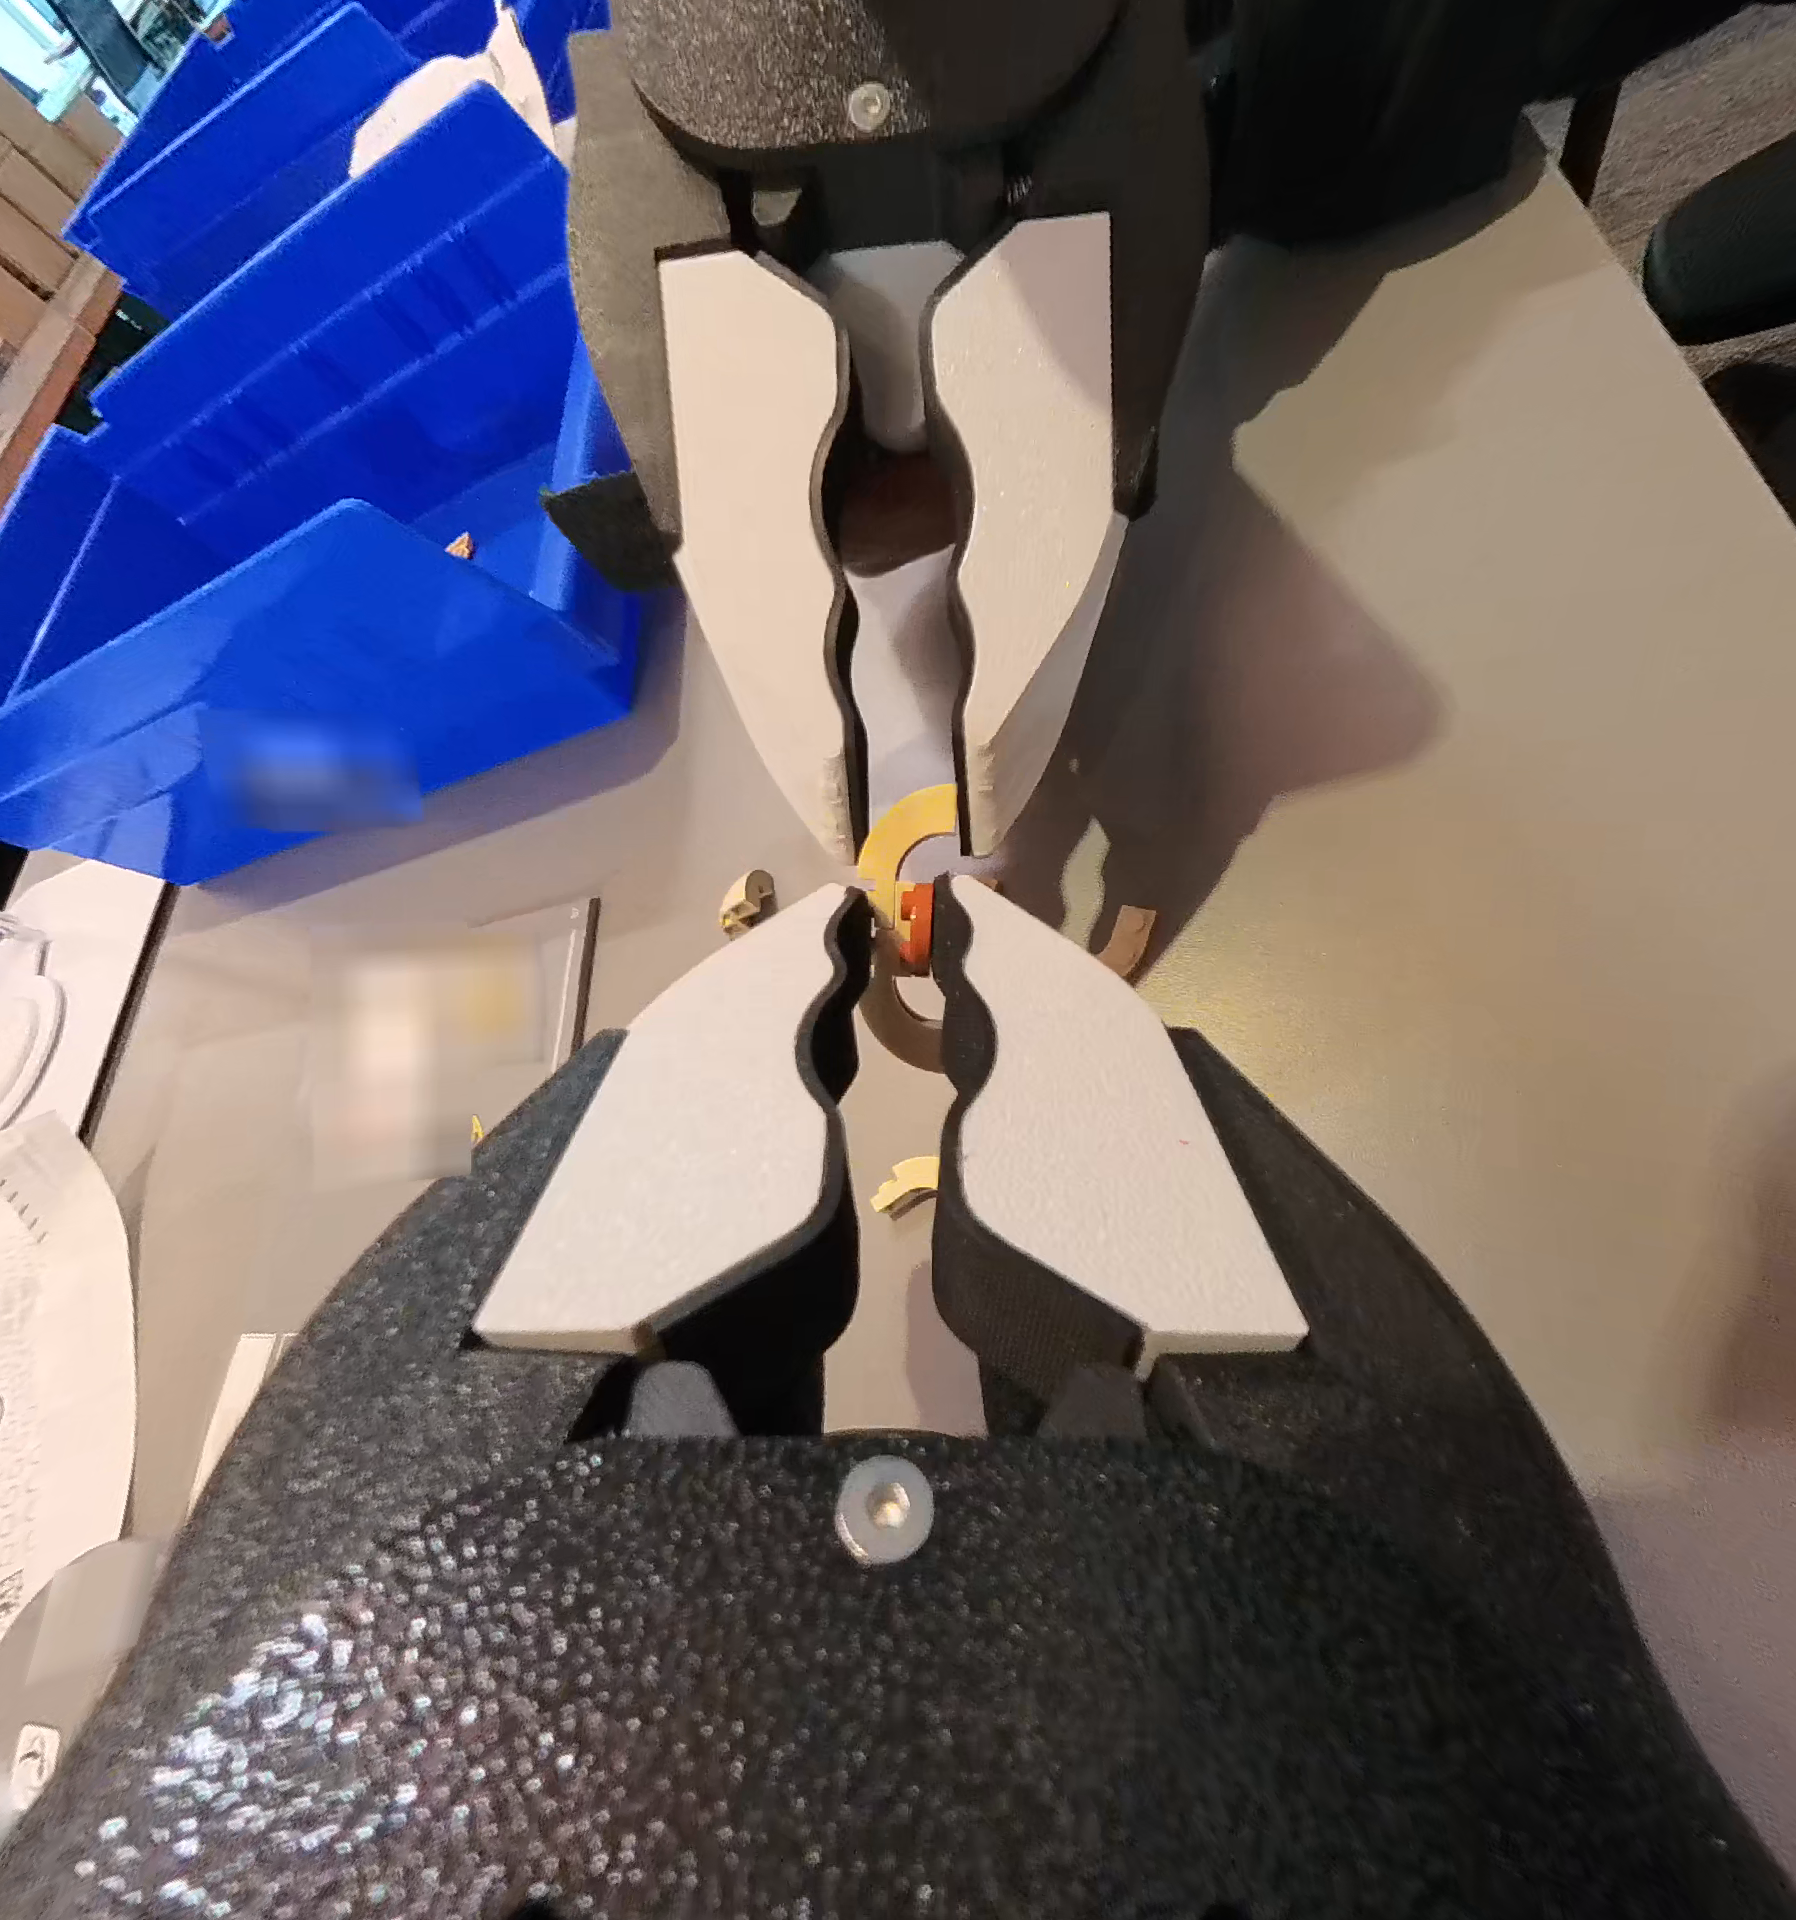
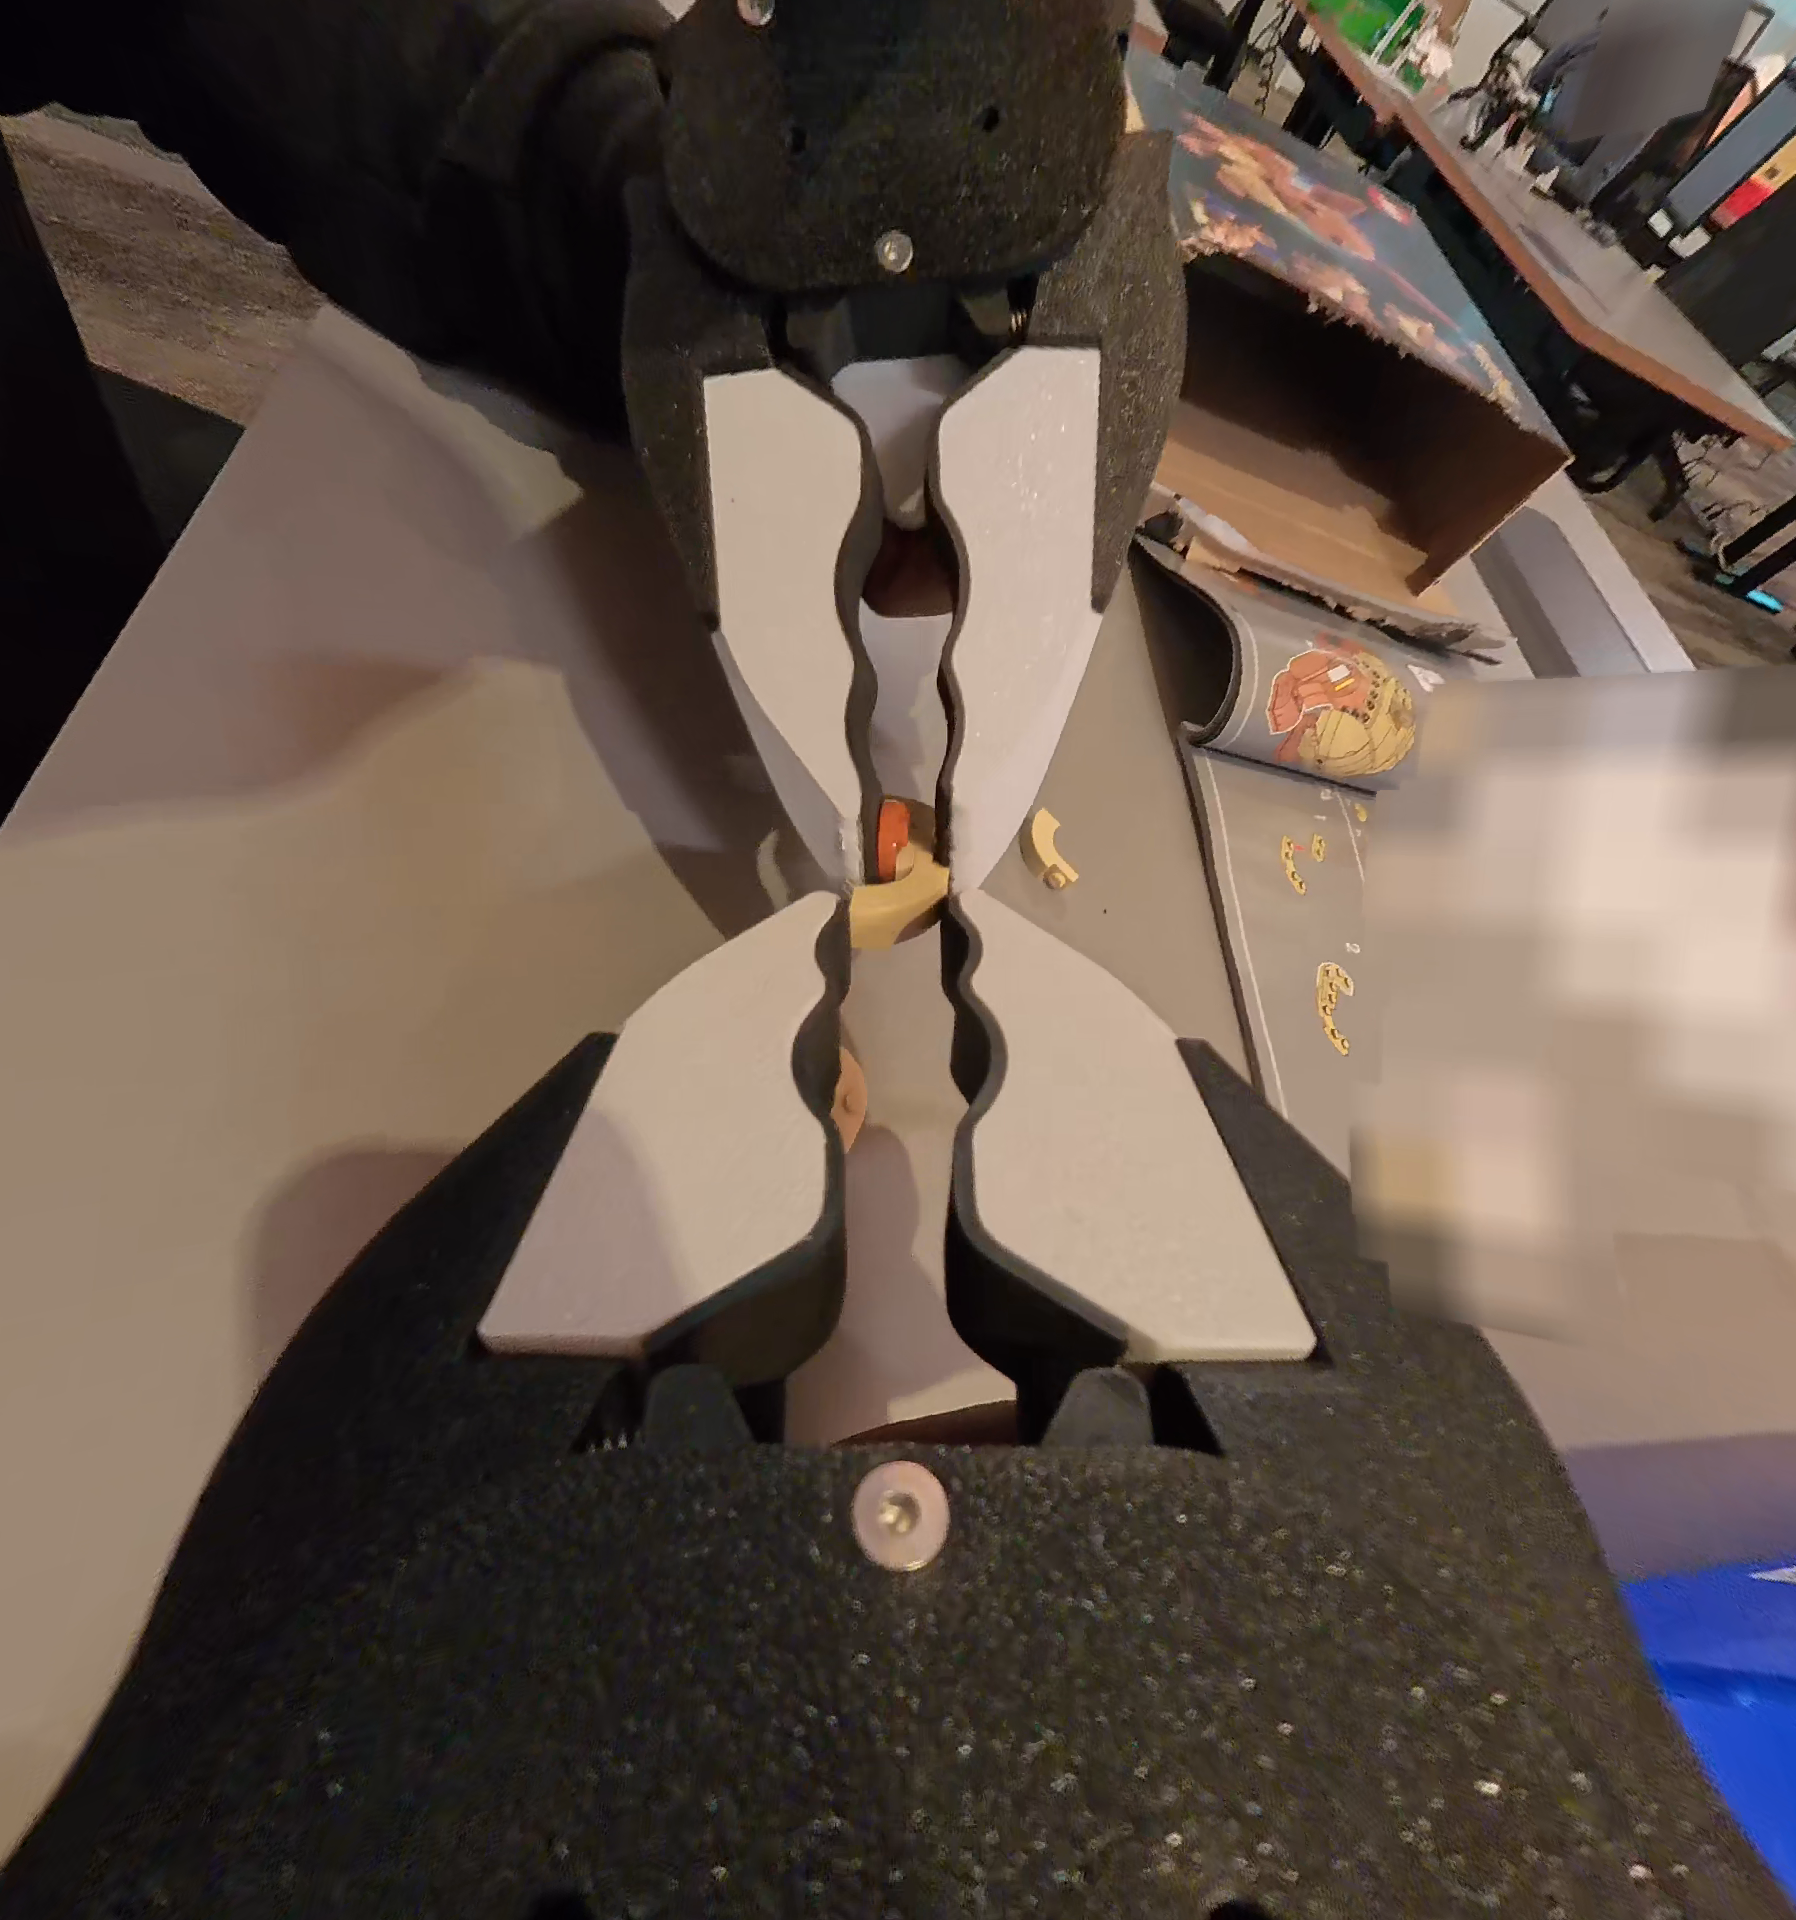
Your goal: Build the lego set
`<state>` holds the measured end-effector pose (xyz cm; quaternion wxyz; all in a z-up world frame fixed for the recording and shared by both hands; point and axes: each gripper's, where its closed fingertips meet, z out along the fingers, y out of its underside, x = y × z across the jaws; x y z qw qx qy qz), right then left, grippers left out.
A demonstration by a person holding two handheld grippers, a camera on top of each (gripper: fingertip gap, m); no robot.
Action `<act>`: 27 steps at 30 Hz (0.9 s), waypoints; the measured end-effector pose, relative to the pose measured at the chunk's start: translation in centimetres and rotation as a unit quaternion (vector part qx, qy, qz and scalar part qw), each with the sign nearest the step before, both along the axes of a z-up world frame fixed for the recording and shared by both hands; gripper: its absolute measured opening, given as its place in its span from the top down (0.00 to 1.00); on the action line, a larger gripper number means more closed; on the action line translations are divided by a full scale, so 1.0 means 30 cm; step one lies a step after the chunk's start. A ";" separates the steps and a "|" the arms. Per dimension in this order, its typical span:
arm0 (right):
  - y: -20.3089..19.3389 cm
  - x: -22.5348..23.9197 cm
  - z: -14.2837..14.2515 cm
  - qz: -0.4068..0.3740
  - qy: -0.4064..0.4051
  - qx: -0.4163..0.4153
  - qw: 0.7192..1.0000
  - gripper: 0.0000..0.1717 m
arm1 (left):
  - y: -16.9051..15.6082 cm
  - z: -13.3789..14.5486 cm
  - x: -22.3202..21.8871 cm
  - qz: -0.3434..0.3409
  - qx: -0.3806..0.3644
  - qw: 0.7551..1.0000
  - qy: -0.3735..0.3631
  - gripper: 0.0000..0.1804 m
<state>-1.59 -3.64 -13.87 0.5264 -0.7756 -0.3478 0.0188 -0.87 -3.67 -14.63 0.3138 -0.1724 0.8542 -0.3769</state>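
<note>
- A pale grey worktop (image 1: 1496, 831) fills both views; blue plastic storage bins (image 1: 333, 436) line the upper left of the left wrist view, and a dark printed instruction sheet (image 2: 1289, 935) lies at the right of the right wrist view.
- The 2 grippers meet tip to tip at frame centre.
- The left gripper (image 1: 899, 925) pinches a small orange-red round plastic stud piece (image 1: 917, 928) with a tan curved arch brick (image 1: 904, 1023).
- The right gripper (image 2: 894, 914) pinches a yellow-tan curved arch brick (image 2: 889, 914), which touches the stud piece.
- Loose tan curved bricks (image 1: 1128, 935) lie just beside the tips.
</note>
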 end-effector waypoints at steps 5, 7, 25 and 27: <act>-0.001 -0.004 0.008 0.007 -0.001 0.015 1.000 0.91 | -0.002 0.007 -0.003 -0.005 -0.006 1.000 -0.008 0.94; 0.001 -0.004 0.013 0.006 -0.005 0.024 1.000 0.91 | 0.000 0.012 -0.002 -0.004 -0.008 1.000 -0.013 0.94; 0.026 0.019 0.016 -0.026 -0.029 0.058 0.998 0.91 | 0.011 0.018 0.018 0.005 -0.049 0.999 -0.014 0.94; 0.033 0.031 0.014 -0.037 -0.040 0.064 0.996 0.92 | 0.019 0.012 0.028 0.009 -0.057 0.998 -0.017 0.94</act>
